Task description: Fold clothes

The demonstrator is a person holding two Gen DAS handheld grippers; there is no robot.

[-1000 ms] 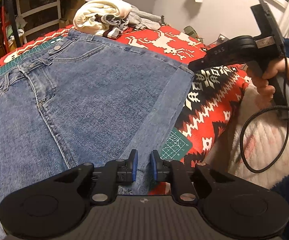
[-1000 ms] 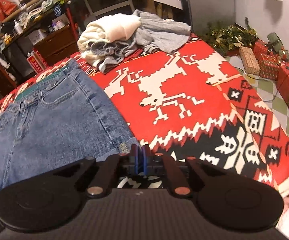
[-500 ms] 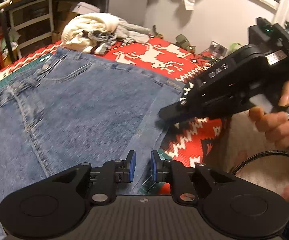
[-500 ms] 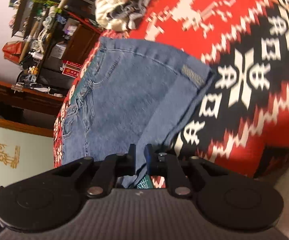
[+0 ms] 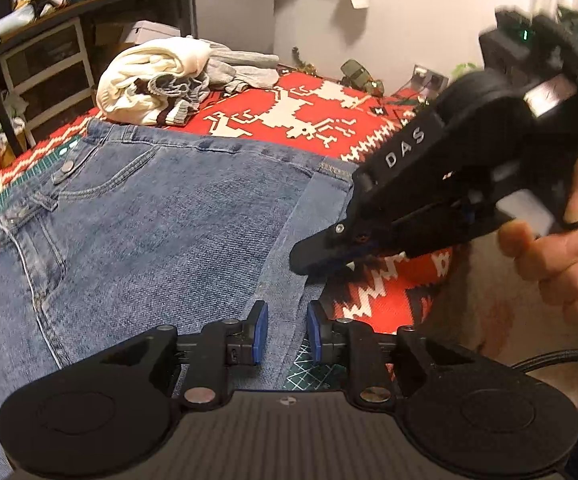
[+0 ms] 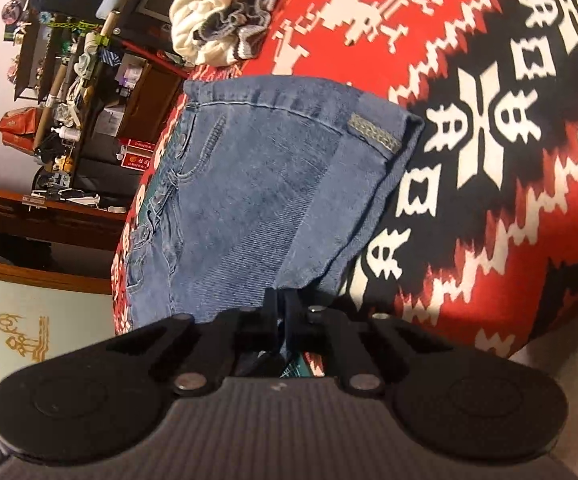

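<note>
1. The left gripper (image 5: 281, 331) hangs released over the jeans (image 5: 149, 232), gripping nothing; the near hem could sag.
2. The right gripper (image 6: 280, 312), clenched on the hem beside it, may lose the heavy denim spread on the blanket (image 6: 509, 160).

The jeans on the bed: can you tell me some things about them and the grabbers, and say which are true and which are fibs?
1. The jeans lie on a red patterned blanket. True.
2. The left gripper is shut on the jeans. False: its fingers stand apart over the denim.
3. The right gripper pinches the jeans' edge. True.
4. The pile of clothes sits on top of the jeans. False: it lies beyond the waistband.
</note>
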